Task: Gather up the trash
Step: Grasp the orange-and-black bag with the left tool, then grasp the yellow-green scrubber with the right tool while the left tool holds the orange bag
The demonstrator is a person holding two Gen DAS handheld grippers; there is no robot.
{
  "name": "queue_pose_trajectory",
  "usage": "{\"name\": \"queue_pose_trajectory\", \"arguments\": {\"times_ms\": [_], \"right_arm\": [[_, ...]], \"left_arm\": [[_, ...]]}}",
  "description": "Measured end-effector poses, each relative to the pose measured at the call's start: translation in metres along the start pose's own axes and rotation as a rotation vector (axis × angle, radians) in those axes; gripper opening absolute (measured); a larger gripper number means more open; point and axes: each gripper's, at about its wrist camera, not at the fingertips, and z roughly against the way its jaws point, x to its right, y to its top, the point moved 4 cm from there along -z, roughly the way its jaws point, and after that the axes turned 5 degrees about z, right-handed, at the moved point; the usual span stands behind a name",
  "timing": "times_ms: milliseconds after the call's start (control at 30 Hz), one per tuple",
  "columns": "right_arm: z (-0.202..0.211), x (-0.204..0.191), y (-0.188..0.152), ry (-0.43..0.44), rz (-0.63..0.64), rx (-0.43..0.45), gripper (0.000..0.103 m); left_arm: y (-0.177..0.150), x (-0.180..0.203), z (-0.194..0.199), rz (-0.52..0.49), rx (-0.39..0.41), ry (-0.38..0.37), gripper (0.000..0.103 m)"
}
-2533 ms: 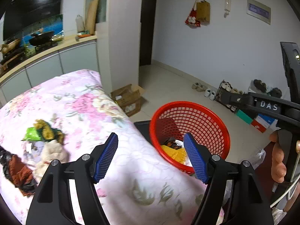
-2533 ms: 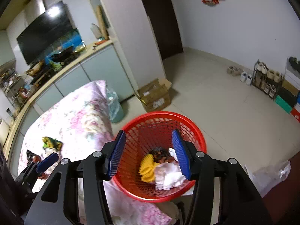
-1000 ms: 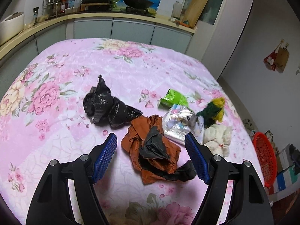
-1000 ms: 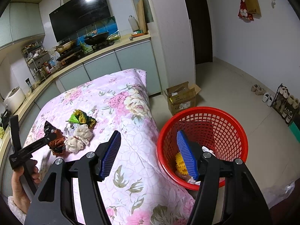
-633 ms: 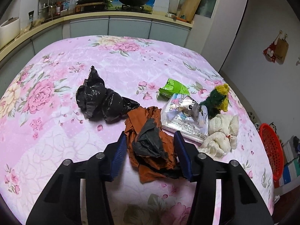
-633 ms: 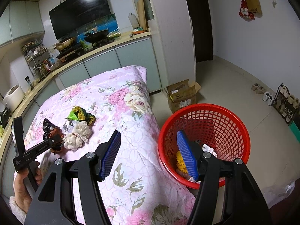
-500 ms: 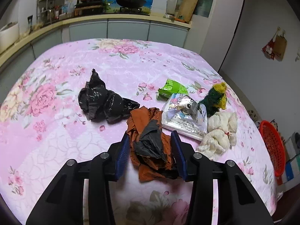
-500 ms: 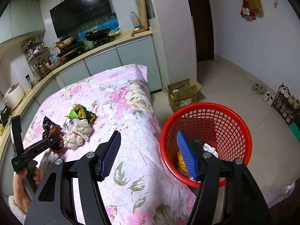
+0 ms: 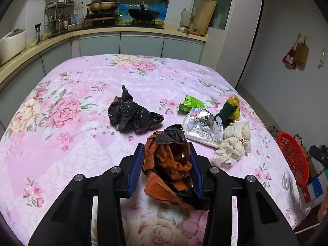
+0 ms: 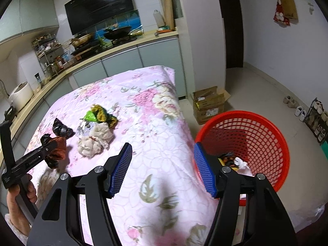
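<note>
My left gripper (image 9: 166,169) is shut on a crumpled orange and black bag (image 9: 171,164) and holds it just above the floral bedspread (image 9: 82,123); it also shows in the right wrist view (image 10: 55,149). On the spread lie a black bag (image 9: 133,115), a green wrapper (image 9: 190,103), a silvery packet (image 9: 203,127), a green-yellow wad (image 9: 230,110) and a white cloth (image 9: 235,143). My right gripper (image 10: 162,168) is open and empty above the bed's edge, beside the red basket (image 10: 256,135), which holds some trash.
The red basket (image 9: 293,160) stands on the floor off the bed's right side. A cardboard box (image 10: 209,102) sits by the cabinets. A kitchen counter (image 9: 123,30) runs behind the bed. Shoes and a rack (image 10: 315,112) line the far wall.
My left gripper swung from the basket to the bed, closed on the orange and black bag and lifted it slightly. My right gripper drew back from the basket and stayed open.
</note>
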Motion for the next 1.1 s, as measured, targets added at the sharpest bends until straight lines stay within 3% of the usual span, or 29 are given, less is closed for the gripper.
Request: {"name": "queue_pose_trajectory", "arguments": {"times_ms": [433, 967, 1100], "right_arm": [[-0.034, -0.042, 0.025, 0.080, 0.022, -0.007, 0.060], [-0.119, -0.113, 0.067, 0.158, 0.124, -0.070, 0.060], [-0.143, -0.123, 0.069, 0.131, 0.157, -0.105, 0.060]], "left_arm": [[-0.004, -0.008, 0.001, 0.006, 0.011, -0.033, 0.039], [-0.006, -0.021, 0.002, 0.037, 0.016, -0.051, 0.039], [-0.006, -0.025, 0.004, 0.047, 0.019, -0.052, 0.039]]}}
